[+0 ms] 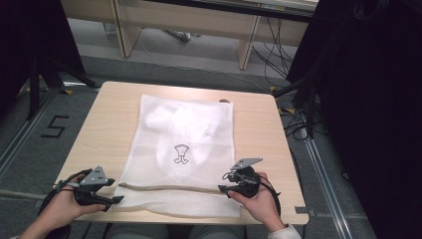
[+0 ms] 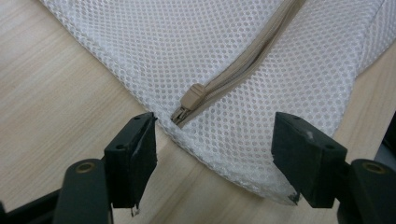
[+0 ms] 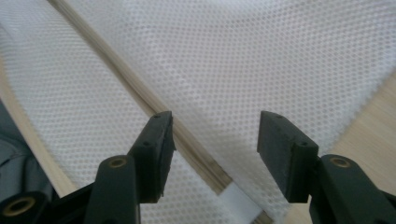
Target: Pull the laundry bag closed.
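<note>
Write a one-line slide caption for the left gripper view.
Open left gripper poised over the beige zipper pull at the white mesh laundry bag edge.

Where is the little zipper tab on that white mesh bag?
The zipper tab sits at the zipper's left end, near the mesh bag's near-left corner, just ahead of the open left gripper.

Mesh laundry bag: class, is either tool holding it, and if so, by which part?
Nothing is held. The left tool stands open near the zipper pull; the right tool stands open over the mesh bag's zipper line.
</note>
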Motion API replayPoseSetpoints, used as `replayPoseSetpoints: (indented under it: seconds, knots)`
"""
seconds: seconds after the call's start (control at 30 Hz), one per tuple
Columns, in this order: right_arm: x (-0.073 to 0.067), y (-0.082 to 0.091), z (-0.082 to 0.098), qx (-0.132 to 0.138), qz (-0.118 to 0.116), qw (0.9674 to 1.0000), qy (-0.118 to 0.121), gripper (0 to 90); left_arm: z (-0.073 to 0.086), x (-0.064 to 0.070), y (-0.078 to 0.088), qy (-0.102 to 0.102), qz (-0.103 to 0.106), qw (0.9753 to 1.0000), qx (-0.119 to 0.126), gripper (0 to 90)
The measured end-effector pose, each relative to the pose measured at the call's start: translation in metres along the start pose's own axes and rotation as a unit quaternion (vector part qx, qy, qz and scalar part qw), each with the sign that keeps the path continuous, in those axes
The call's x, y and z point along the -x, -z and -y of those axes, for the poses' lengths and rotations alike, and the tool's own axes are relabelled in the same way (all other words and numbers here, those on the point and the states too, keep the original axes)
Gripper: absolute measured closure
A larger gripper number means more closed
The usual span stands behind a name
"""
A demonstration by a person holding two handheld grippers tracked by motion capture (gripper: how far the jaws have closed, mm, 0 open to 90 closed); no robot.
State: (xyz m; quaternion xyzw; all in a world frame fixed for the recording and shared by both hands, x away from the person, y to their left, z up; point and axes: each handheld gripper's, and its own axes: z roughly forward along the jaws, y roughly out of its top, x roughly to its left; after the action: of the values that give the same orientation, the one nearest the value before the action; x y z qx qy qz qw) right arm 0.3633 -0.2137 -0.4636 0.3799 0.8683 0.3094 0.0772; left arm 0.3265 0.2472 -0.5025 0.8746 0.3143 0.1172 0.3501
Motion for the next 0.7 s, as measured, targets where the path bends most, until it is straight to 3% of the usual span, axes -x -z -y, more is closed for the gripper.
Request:
replayPoseSetpoints:
  seconds: [0.07, 0.1, 0.13, 0.17, 0.27, 0.3, 0.33, 0.37, 0.4, 0.47, 0.5, 0.53, 0.6, 0.63, 0.7]
  knots:
    - [-0.001, 0.001, -0.001, -0.006, -0.009, 0.9999, 0.011, 42.6, 0.000, 0.000, 0.000, 0.001, -0.001, 1.0000, -0.001, 30.5]
    - [-0.006, 0.000, -0.003, 0.003, -0.035, 0.9990, 0.029, 42.0, 0.000, 0.000, 0.000, -0.005, 0.001, 1.0000, -0.004, 30.7]
    - [-0.006, 0.000, -0.003, 0.003, -0.035, 0.9990, 0.029, 42.0, -0.001, 0.001, 0.000, -0.010, 0.000, 0.9999, -0.007, 30.7]
    - [-0.011, -0.002, -0.005, 0.023, -0.042, 0.9981, 0.040, 42.8, -0.001, 0.001, -0.001, -0.012, -0.001, 0.9999, -0.008, 30.8]
    - [-0.015, -0.003, -0.009, 0.026, -0.042, 0.9974, 0.053, 45.4, -0.001, 0.001, -0.001, -0.008, 0.001, 0.9999, -0.010, 30.9]
    - [-0.018, -0.006, -0.012, 0.039, -0.045, 0.9964, 0.060, 49.5, -0.002, -0.001, 0.000, -0.021, -0.001, 0.9997, -0.012, 30.9]
    - [-0.018, -0.006, -0.012, 0.039, -0.045, 0.9964, 0.060, 49.5, -0.001, -0.002, 0.000, -0.020, 0.005, 0.9997, -0.012, 30.9]
    - [-0.018, -0.005, -0.015, 0.025, -0.045, 0.9960, 0.073, 50.8, -0.001, 0.000, -0.001, -0.003, 0.003, 0.9999, -0.011, 30.9]
    - [-0.023, -0.009, -0.018, 0.040, -0.048, 0.9954, 0.073, 53.3, -0.001, -0.003, 0.000, -0.018, -0.002, 0.9998, -0.010, 31.0]
    - [-0.024, -0.008, -0.021, 0.032, -0.047, 0.9953, 0.078, 54.0, -0.001, -0.003, 0.000, -0.014, 0.001, 0.9998, -0.010, 31.1]
    - [-0.026, -0.009, -0.022, 0.033, -0.048, 0.9951, 0.080, 54.9, 0.000, -0.002, -0.001, 0.005, 0.008, 0.9999, -0.011, 31.1]
    - [-0.029, -0.012, -0.025, 0.045, -0.052, 0.9937, 0.089, 55.5, 0.000, -0.002, -0.001, 0.008, 0.004, 0.9999, -0.011, 31.1]
    - [-0.033, -0.011, -0.031, 0.035, -0.055, 0.9934, 0.095, 55.8, -0.001, -0.004, -0.001, -0.009, 0.000, 0.9999, -0.012, 31.2]
    - [-0.037, -0.014, -0.034, 0.048, -0.052, 0.9930, 0.095, 56.2, -0.001, -0.003, -0.001, -0.005, 0.005, 0.9999, -0.009, 31.1]
    - [-0.044, -0.019, -0.043, 0.036, -0.059, 0.9925, 0.101, 57.2, 0.000, -0.004, -0.001, 0.000, 0.009, 0.9999, -0.006, 31.1]
